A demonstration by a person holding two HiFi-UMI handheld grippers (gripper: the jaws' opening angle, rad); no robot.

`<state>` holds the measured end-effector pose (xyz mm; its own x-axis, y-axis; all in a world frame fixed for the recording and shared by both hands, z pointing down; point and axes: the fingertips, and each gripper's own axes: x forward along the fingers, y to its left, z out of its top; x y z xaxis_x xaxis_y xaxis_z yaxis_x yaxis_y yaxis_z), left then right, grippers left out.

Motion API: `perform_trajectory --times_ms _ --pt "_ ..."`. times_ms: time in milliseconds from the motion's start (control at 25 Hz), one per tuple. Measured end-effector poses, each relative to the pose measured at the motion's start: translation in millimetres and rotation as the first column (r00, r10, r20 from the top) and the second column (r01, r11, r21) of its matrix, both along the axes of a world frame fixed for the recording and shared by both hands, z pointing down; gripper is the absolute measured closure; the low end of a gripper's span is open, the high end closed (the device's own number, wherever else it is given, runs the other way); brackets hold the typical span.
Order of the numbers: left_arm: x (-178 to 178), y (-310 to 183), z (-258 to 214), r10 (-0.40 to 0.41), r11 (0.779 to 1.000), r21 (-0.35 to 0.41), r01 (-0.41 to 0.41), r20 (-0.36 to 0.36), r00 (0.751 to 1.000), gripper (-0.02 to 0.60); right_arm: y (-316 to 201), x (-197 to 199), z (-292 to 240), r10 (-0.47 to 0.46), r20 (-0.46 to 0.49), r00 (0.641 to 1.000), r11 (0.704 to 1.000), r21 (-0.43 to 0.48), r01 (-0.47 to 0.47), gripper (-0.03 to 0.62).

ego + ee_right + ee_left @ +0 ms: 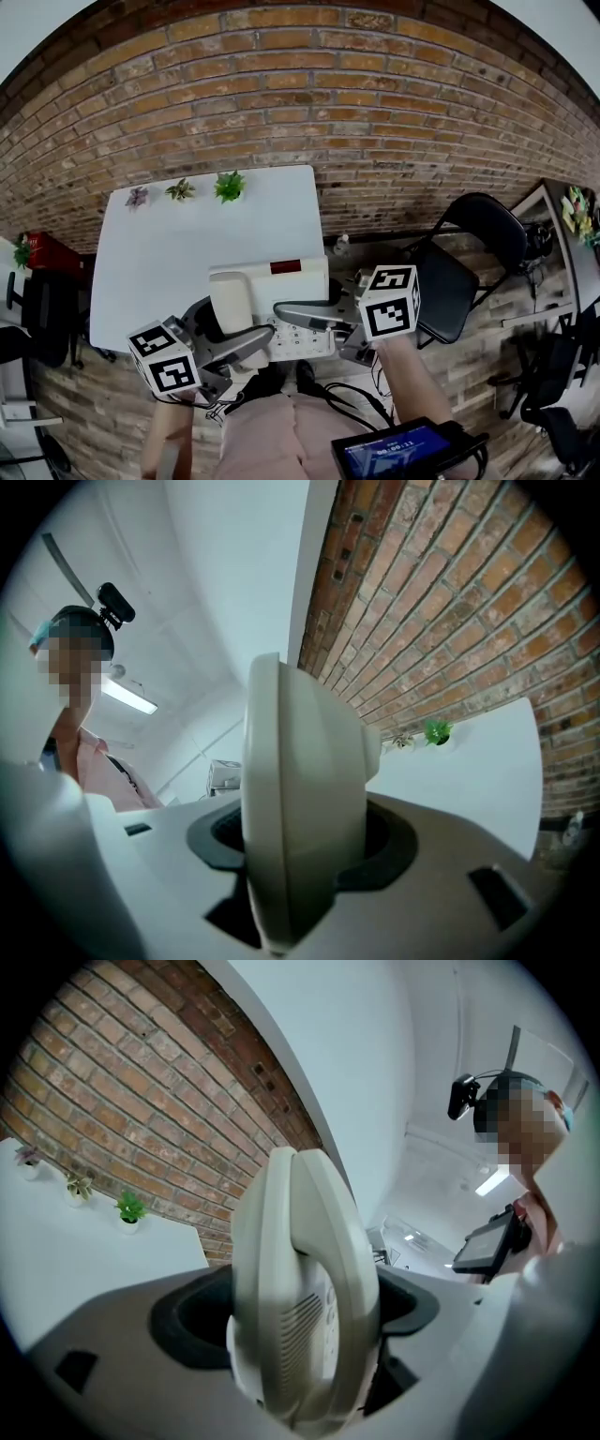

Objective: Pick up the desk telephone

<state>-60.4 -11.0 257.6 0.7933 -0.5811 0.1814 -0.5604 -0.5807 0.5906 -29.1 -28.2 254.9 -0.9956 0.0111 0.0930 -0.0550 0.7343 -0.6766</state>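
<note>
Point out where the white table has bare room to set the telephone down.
Free: the broad middle and left of the white table, bordered by the three small plants along the far edge and the desk telephone at the near right. Crowded: that near right corner, where the left gripper and right gripper clamp the telephone.
</note>
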Motion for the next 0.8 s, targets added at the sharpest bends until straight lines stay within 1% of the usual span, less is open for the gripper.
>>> perform_trajectory --times_ms 240,440,800 --pt "-12 1 -12 0.006 1.000 0.018 -0.006 -0.009 1.000 0.135 2 -12 -12 0.024 0.012 1.000 1.000 0.018 -0.024 0.370" --pt "-17 0 -24 0.017 0.999 0.033 -0.017 0.002 1.000 0.135 1 -16 -24 0.037 0.016 0.999 0.999 0.033 -0.038 0.370" --pt "-20 -3 -31 0.023 0.999 0.048 -0.023 -0.007 1.000 0.135 -2 -19 -31 0.047 0.007 0.999 0.997 0.056 -0.047 0.370"
